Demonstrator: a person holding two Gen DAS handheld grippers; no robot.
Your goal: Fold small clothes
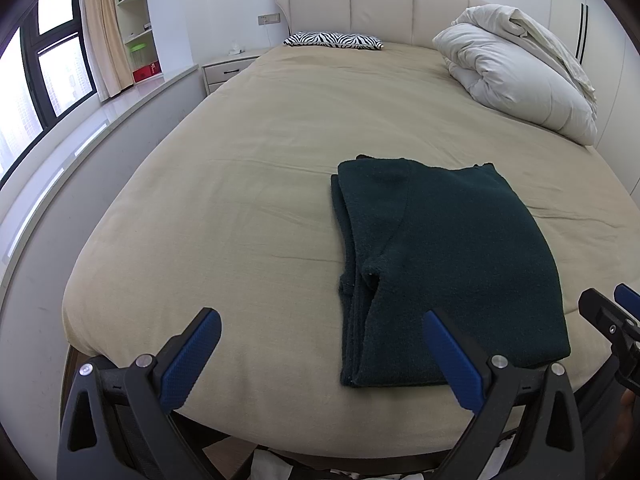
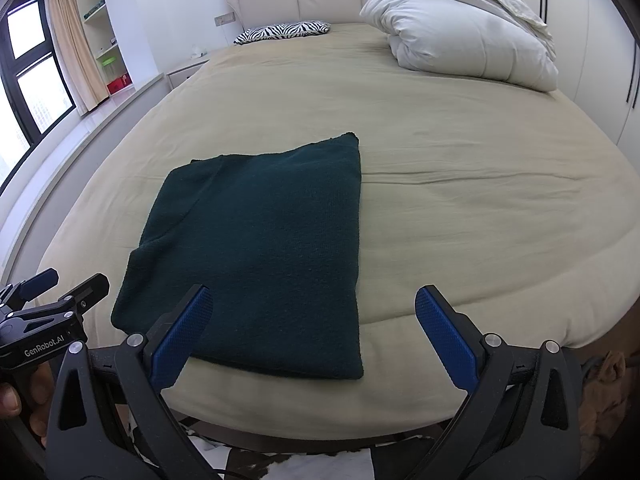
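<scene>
A dark green knitted garment (image 1: 448, 264) lies folded into a flat rectangle near the foot edge of the bed (image 1: 248, 184); it also shows in the right wrist view as the green garment (image 2: 260, 248). My left gripper (image 1: 322, 326) is open and empty, held above the bed's foot edge to the left of the garment's near corner. My right gripper (image 2: 314, 304) is open and empty, hovering over the garment's near right corner. Each gripper shows in the other's view: the right gripper (image 1: 616, 312) and the left gripper (image 2: 56, 284), held by a hand (image 2: 16, 400).
A bunched white duvet (image 1: 516, 72) sits at the far right of the bed, a zebra-print pillow (image 1: 334, 39) by the headboard. A windowsill ledge (image 1: 92, 132) and nightstand (image 1: 228, 68) run along the left. The beige sheet (image 2: 480, 208) lies flat around the garment.
</scene>
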